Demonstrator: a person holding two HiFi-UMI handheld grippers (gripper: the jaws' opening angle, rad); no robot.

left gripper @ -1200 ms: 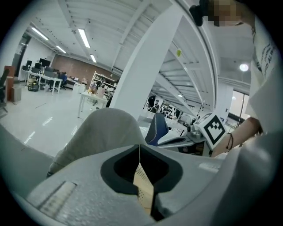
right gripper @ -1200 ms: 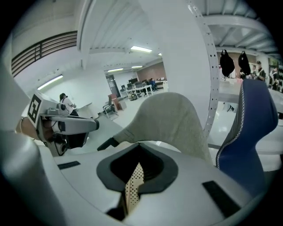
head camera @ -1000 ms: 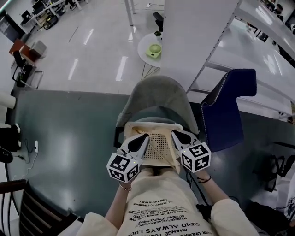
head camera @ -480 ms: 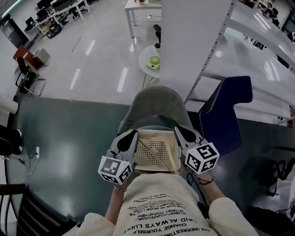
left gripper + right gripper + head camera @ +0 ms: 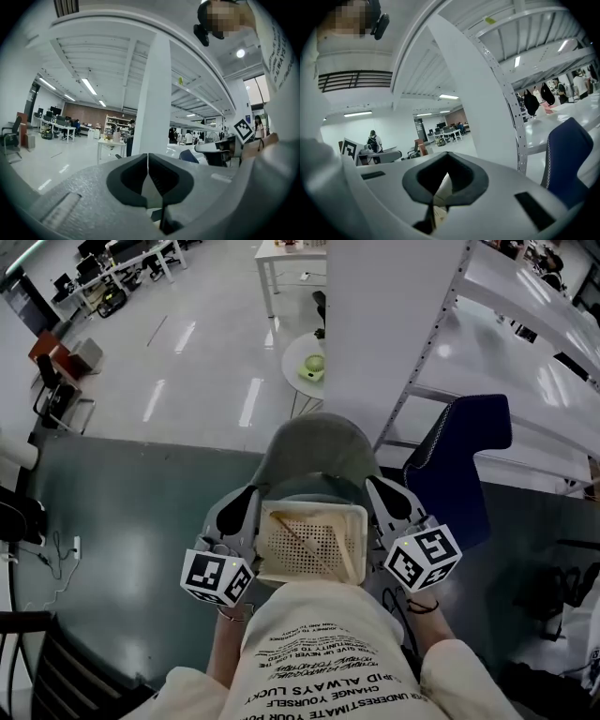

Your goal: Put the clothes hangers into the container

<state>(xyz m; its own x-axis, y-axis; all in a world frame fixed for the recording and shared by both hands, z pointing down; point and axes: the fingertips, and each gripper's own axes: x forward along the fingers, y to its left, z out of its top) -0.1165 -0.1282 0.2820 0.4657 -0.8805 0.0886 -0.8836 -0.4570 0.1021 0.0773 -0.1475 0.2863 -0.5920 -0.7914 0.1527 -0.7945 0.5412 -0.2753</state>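
A cream perforated container (image 5: 313, 511) hangs in front of the person, above a grey chair (image 5: 314, 448). Thin wooden clothes hangers (image 5: 307, 545) lie slanted inside it. My left gripper (image 5: 253, 496) stands at the container's left side and my right gripper (image 5: 375, 487) at its right side. In the left gripper view the left gripper (image 5: 148, 161) is shut, with a cream strip of the container (image 5: 151, 194) between its jaws. The right gripper (image 5: 447, 161) is shut the same way on the cream rim (image 5: 441, 190).
A blue chair (image 5: 459, 456) stands to the right of the grey one. Behind are a white column (image 5: 394, 324), white shelving (image 5: 511, 306) and a small round table (image 5: 305, 357). A dark slatted chair (image 5: 56, 667) sits at the lower left, on the dark green floor.
Both grippers have moved from over the container's top outward to its two sides. The container now shows fully between them, and the view has lifted a little.
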